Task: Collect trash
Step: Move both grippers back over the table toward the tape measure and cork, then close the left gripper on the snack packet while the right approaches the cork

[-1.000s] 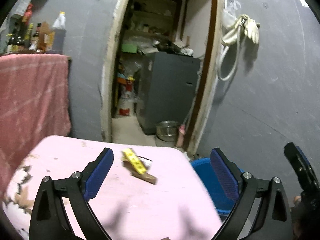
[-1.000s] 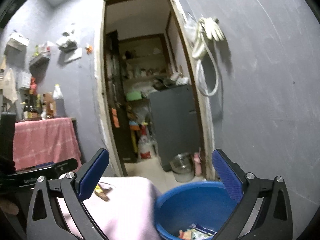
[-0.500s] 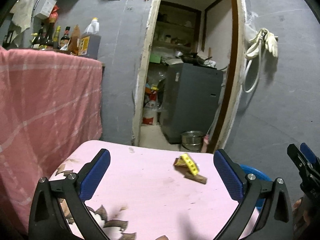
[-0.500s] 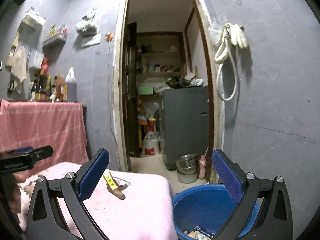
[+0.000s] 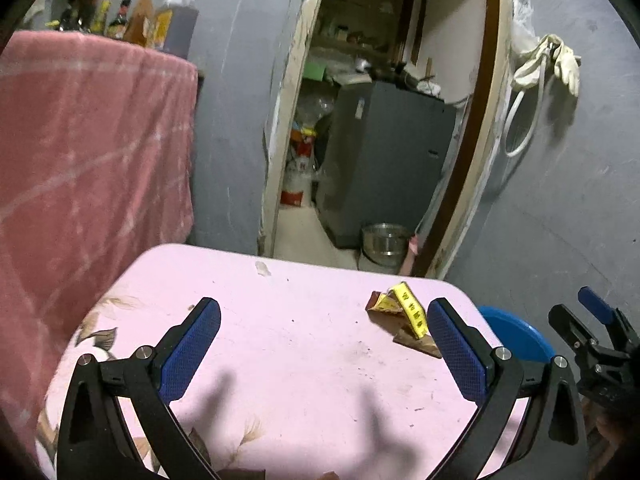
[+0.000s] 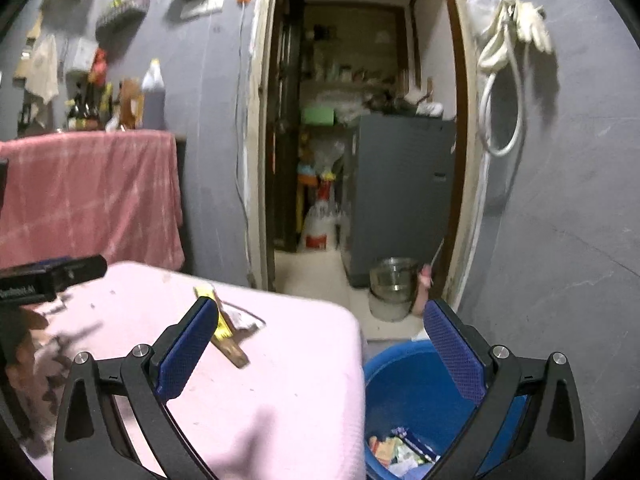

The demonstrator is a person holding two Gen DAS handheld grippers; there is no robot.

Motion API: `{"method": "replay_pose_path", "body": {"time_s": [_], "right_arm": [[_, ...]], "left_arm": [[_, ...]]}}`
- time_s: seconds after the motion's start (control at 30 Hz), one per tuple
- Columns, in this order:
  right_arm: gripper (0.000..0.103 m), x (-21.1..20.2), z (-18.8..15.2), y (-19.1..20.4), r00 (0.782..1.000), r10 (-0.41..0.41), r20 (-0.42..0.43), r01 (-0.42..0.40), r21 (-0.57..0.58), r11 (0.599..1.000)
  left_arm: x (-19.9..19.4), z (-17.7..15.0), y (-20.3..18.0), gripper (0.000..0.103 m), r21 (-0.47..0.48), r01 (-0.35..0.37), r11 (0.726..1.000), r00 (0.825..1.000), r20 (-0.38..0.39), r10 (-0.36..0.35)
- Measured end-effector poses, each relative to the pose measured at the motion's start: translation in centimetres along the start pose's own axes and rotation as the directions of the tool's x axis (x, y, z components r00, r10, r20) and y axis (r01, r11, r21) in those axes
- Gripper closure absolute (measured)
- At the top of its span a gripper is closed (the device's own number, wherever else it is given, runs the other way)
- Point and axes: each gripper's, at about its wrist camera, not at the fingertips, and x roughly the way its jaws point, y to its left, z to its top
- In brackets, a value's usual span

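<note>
Your left gripper (image 5: 324, 344) is spread wide and empty above the pink table (image 5: 280, 320), and your right gripper (image 6: 320, 344) is equally spread and empty over the table's edge. The yellow-and-brown wrapper (image 5: 404, 314) lies on the table near its right edge, just beside the left gripper's right finger. The blue basin (image 6: 416, 392) sits below that edge with discarded packets (image 6: 400, 450) inside.

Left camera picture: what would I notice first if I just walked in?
Probably the yellow-and-brown wrapper lying alone on the pink table, near its right edge. Next, the blue tub on the floor beside the table, with scraps already inside. Both the left tongs and right tongs are open and empty.
</note>
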Motion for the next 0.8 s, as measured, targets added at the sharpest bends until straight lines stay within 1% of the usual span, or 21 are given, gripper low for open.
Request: {"method": "replay_pose_path", "body": {"time_s": [0.07, 0.13, 0.17, 0.3, 0.37, 0.4, 0.43, 0.5, 0.53, 0.57, 0.6, 0.63, 0.67, 0.7, 0.73, 0.8], "right_arm": [[0.0, 1.0, -0.1, -0.4, 0.999, 0.024, -0.037, -0.023, 0.016, 1.0], [0.001, 2.3, -0.3, -0.8, 0.994, 0.057, -0.092, -0.054, 0.034, 0.998], [0.001, 2.7, -0.5, -0.8, 0.992, 0.067, -0.112, -0.063, 0.036, 0.997], [0.003, 5.0, -1.1, -0.6, 0.967, 0.128, -0.22, -0.125, 0.027, 0.992], [0.009, 6.1, -1.6, -0.5, 0.948, 0.163, -0.272, -0.161, 0.03, 0.987], [0.017, 6.5, -1.7, -0.4, 0.94, 0.174, -0.294, -0.174, 0.025, 0.984], [0.023, 6.8, -1.8, -0.3, 0.934, 0.182, -0.306, -0.186, 0.017, 0.982], [0.027, 7.2, -2.0, 0.1, 0.922, 0.2, -0.333, -0.211, 0.003, 0.978], [0.032, 7.4, -2.1, 0.4, 0.914, 0.211, -0.346, -0.228, -0.007, 0.974], [0.034, 7.7, -2.1, 0.7, 0.905, 0.221, -0.363, -0.244, -0.02, 0.969], [0.039, 7.9, -2.2, 1.1, 0.898, 0.227, -0.377, -0.258, -0.034, 0.965], [0.044, 8.0, -2.3, 1.5, 0.891, 0.232, -0.39, -0.273, -0.052, 0.961], [0.047, 8.3, -2.3, 1.9, 0.884, 0.231, -0.406, -0.283, -0.071, 0.957], [0.052, 8.5, -2.3, 2.3, 0.879, 0.231, -0.417, -0.291, -0.084, 0.953], [0.053, 8.7, -2.4, 2.7, 0.872, 0.231, -0.431, -0.3, -0.099, 0.949], [0.053, 9.1, -2.3, 3.2, 0.861, 0.237, -0.451, -0.319, -0.115, 0.941]], "left_arm": [[1.3, 0.2, 0.3, 0.002, -0.006, 0.006, 1.0, 0.999, -0.039, -0.007], [2.4, 0.3, 0.6, 0.002, -0.016, 0.006, 1.0, 0.997, -0.077, -0.008], [2.9, 0.4, 0.7, 0.002, -0.01, 0.012, 1.0, 0.996, -0.084, -0.012], [4.6, 0.7, 1.0, 0.003, -0.042, 0.041, 0.998, 0.988, -0.147, -0.047], [5.3, 0.9, 1.0, 0.003, -0.049, 0.06, 0.997, 0.984, -0.166, -0.068], [5.5, 0.9, 1.0, 0.003, -0.05, 0.067, 0.997, 0.982, -0.174, -0.075], [5.7, 1.0, 1.0, 0.005, -0.05, 0.075, 0.996, 0.98, -0.18, -0.083], [6.1, 1.1, 0.8, 0.011, -0.049, 0.097, 0.994, 0.976, -0.192, -0.105], [6.3, 1.2, 0.6, 0.016, -0.047, 0.103, 0.994, 0.974, -0.198, -0.111], [6.5, 1.3, 0.4, 0.022, -0.042, 0.111, 0.993, 0.971, -0.207, -0.117], [6.6, 1.3, 0.3, 0.026, -0.039, 0.115, 0.993, 0.97, -0.212, -0.12], [7.0, 1.4, 0.1, 0.031, -0.036, 0.117, 0.993, 0.968, -0.218, -0.122], [7.2, 1.3, -0.1, 0.036, -0.032, 0.118, 0.993, 0.966, -0.227, -0.122], [7.4, 1.2, -0.2, 0.037, -0.029, 0.118, 0.993, 0.965, -0.233, -0.122], [7.5, 1.2, -0.2, 0.04, -0.029, 0.121, 0.992, 0.963, -0.239, -0.125], [7.7, 1.2, -0.3, 0.041, -0.029, 0.123, 0.992, 0.962, -0.243, -0.126]]}}
